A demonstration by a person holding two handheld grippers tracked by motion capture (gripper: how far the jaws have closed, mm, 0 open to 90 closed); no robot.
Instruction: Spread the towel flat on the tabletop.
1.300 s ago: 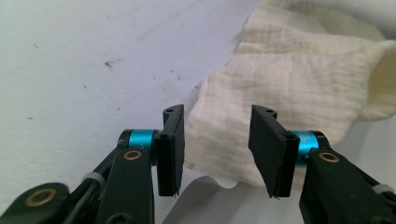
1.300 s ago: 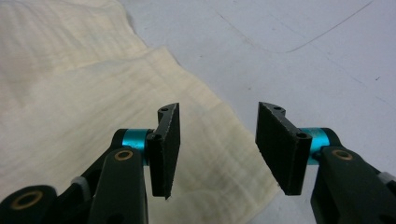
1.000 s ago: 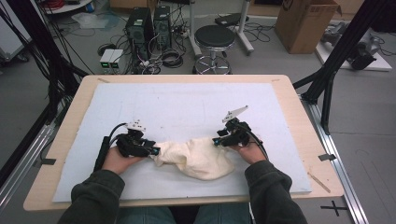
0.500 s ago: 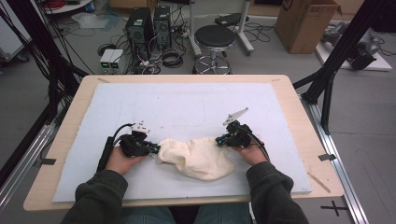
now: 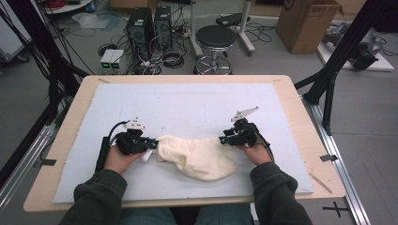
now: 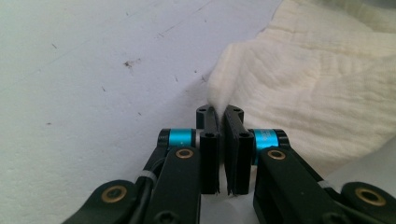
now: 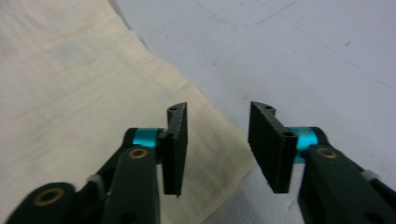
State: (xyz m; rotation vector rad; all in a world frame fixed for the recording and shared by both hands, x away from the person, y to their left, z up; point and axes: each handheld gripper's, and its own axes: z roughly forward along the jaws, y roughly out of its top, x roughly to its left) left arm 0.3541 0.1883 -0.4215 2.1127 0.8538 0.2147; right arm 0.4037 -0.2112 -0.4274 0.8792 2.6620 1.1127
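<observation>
Wooden table (image 5: 300, 117) with pale mat (image 5: 197, 101), workshop floor beyond; cream cloth (image 5: 199, 157) lies bunched near the mat's near edge, between both hands; left gripper (image 6: 219, 112) clamped on the cloth's left corner; right gripper (image 7: 218, 140), jaws just reopened, stands part open over the cloth's right edge, gripping nothing; black stool (image 5: 216, 40) far.

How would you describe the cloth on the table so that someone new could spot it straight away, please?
On the wooden table lies a pale grey mat. Near its front edge, between the two grippers, sits the cloth, a crumpled cream heap. It is the one soft, wrinkled thing there, and the left gripper pinches one of its corners.
</observation>
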